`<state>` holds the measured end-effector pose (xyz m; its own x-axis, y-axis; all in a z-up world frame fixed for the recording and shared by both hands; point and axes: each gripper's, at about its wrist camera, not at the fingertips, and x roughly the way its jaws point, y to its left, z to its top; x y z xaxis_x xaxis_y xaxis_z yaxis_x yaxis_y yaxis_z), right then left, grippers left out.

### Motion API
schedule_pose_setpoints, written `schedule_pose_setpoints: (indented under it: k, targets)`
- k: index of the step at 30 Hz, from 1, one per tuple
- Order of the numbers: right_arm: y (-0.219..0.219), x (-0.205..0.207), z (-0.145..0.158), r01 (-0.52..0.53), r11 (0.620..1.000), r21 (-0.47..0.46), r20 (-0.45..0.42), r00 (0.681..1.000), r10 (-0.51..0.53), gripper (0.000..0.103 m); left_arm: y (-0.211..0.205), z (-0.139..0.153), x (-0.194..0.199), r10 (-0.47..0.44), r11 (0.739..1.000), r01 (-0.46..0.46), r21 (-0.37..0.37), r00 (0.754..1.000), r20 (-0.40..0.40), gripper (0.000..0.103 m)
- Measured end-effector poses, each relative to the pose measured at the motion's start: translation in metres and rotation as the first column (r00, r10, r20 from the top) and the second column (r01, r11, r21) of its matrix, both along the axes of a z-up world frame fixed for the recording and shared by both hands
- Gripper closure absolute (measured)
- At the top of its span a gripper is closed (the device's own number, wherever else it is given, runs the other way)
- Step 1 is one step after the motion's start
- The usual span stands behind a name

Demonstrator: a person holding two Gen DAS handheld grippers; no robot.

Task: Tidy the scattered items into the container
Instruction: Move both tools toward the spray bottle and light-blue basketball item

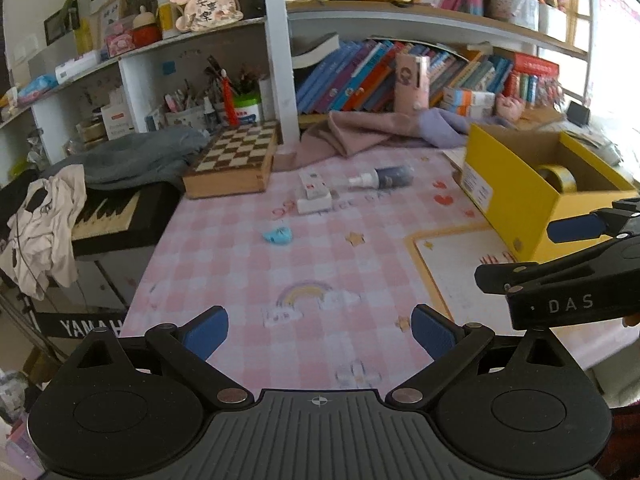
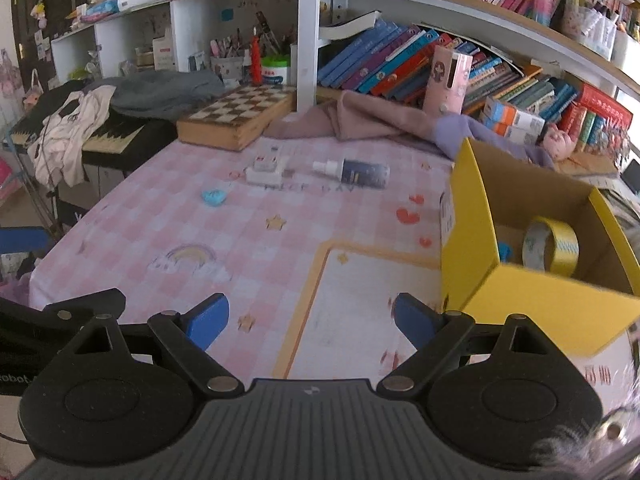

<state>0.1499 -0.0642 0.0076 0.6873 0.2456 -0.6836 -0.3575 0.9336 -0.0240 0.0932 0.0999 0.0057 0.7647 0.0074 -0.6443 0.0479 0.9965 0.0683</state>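
Right wrist view first: the yellow box (image 2: 516, 280) sits at the right side of the table, open at the top, and inside it a roll of yellow tape (image 2: 552, 246) stands on edge beside a small blue piece (image 2: 505, 250) against the near wall. The right gripper (image 2: 310, 322) hovers over the pink checked tablecloth (image 2: 240, 240) just left of the box, its blue-padded fingers spread wide with nothing between them.

Out on the cloth, well apart from the box, three things lie loose. A dark spray bottle (image 2: 356, 173) with a white nozzle lies on its side near the middle of the table. Just left of it sits a small white packet (image 2: 266, 170), and nearer to the camera, a light blue clip-like item (image 2: 214, 197), too small to make out further.

Over to the left wrist view: the left gripper (image 1: 320, 334) hangs above the cloth, fingers wide apart too, holding nothing. The box (image 1: 520, 196) shows at the right with the tape (image 1: 558, 178) in it, and part of the other gripper juts in at the right edge.

Behind the loose items, a wooden chessboard case (image 1: 236, 160) rests at the table's back edge, with crumpled pink and lilac cloths (image 1: 380, 130) beside it. A keyboard (image 1: 108, 216) draped in clothes stands off the left side, and shelves of books (image 1: 380, 76) fill the back.
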Motion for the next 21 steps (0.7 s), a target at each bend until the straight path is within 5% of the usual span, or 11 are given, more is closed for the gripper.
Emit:
schedule_pose_setpoints:
  k: [21]
  targets:
    - [0.01, 0.158, -0.017, -0.013, 1.0, -0.002, -0.021, 1.0, 0.013, 0.014, 0.002, -0.022, 0.137, 0.083, 0.996, -0.083, 0.033, 0.997, -0.008, 0.004]
